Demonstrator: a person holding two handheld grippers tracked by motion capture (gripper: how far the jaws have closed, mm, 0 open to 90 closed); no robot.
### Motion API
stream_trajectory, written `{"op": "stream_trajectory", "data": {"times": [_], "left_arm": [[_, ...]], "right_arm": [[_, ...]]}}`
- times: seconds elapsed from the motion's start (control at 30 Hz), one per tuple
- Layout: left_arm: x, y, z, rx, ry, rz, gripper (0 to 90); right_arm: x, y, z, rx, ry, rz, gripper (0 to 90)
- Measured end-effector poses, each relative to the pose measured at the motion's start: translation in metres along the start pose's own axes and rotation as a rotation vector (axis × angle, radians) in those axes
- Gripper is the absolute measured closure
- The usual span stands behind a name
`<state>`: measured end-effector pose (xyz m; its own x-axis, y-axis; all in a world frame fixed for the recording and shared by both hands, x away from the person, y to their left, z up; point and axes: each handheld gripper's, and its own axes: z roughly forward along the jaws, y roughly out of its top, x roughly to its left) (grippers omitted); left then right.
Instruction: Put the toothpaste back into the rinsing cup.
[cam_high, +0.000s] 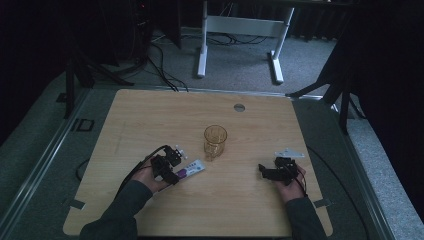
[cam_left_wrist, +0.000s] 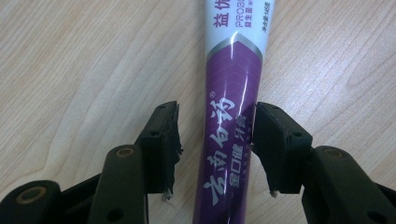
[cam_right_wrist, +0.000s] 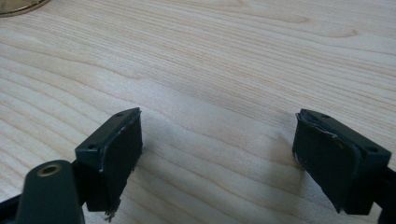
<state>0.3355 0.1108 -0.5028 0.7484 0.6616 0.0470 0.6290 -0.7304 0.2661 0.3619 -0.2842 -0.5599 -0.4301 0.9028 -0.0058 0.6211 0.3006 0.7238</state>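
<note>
A toothpaste tube (cam_high: 192, 168), white and purple with printed characters, lies flat on the wooden table (cam_high: 150, 115) in front of the person's left hand. In the left gripper view the tube (cam_left_wrist: 231, 93) runs up between the two black jaws of my left gripper (cam_left_wrist: 215, 140). The right-hand pad (cam_left_wrist: 275, 149) is at the tube's edge, while a gap shows beside the other pad. In the high view my left gripper (cam_high: 175, 172) sits low over the tube's purple end. My right gripper (cam_high: 263, 171) rests at the table's right with its jaws wide apart over bare wood (cam_right_wrist: 217, 144).
An amber see-through cup (cam_high: 215, 141) stands upright at the table's middle, just beyond the tube; its base edge (cam_right_wrist: 18, 7) shows in the right gripper view. A round grommet (cam_high: 239, 107) sits near the far edge. White desk legs (cam_high: 202, 45) stand on the floor behind.
</note>
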Motion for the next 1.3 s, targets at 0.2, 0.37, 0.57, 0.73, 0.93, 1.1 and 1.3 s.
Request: {"op": "stream_trajectory", "data": {"times": [0.2, 0.37, 0.57, 0.73, 0.93, 1.1, 1.3], "left_arm": [[-0.002, 0.003, 0.004, 0.014, -0.006, 0.01, 53.6], [-0.004, 0.006, 0.007, 0.028, -0.015, 0.024, 55.7], [-0.005, 0.009, 0.012, 0.044, -0.021, 0.036, 58.3], [-0.004, 0.01, 0.013, 0.048, -0.021, 0.033, 59.8], [-0.003, 0.011, 0.016, 0.054, -0.026, 0.032, 59.5], [-0.002, 0.012, 0.018, 0.059, -0.029, 0.035, 58.9], [-0.002, 0.013, 0.021, 0.061, -0.033, 0.032, 58.5]], "right_arm": [[0.0, 0.0, 0.0, 0.0, 0.0, 0.0, 15.7], [0.0, 0.0, 0.0, 0.0, 0.0, 0.0, 15.7], [0.0, 0.0, 0.0, 0.0, 0.0, 0.0, 15.7], [0.0, 0.0, 0.0, 0.0, 0.0, 0.0, 15.7], [0.0, 0.0, 0.0, 0.0, 0.0, 0.0, 15.7], [0.0, 0.0, 0.0, 0.0, 0.0, 0.0, 15.7], [0.0, 0.0, 0.0, 0.0, 0.0, 0.001, 15.6]]}}
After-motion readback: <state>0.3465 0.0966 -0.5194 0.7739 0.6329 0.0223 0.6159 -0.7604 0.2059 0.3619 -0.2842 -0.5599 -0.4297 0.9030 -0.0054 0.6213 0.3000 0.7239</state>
